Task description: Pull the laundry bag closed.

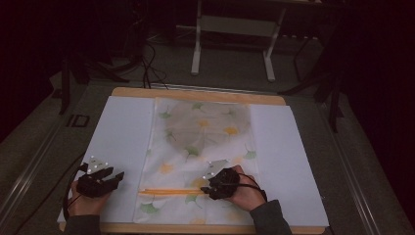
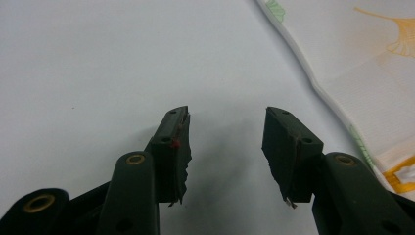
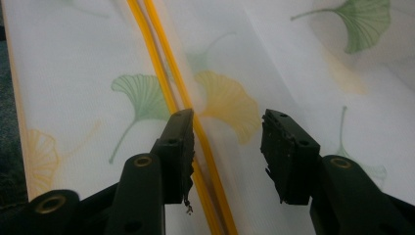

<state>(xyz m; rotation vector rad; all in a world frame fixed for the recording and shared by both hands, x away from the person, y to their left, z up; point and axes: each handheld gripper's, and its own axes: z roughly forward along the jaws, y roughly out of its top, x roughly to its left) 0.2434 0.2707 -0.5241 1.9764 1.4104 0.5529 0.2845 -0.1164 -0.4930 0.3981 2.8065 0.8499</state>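
Note:
A white cloth [image 1: 203, 147] printed with green and yellow ginkgo leaves lies flat in the middle of the table. An orange double stripe [image 1: 166, 192] crosses its near part. My right gripper [image 1: 205, 190] rests over that stripe at its right end, open, with nothing between its jaws; the stripe [image 3: 166, 83] runs past its left jaw. My left gripper [image 1: 120, 176] sits open over the white sheet [image 2: 98, 58] left of the cloth, holding nothing. The cloth's hemmed edge [image 2: 313, 83] lies to its right.
White paper [image 1: 122, 137] covers the wooden tabletop [image 1: 195, 94] on both sides of the cloth. Beyond the far edge stand a white table frame [image 1: 235, 39], cables and dark stands on the floor. The table's near edge lies just below the hands.

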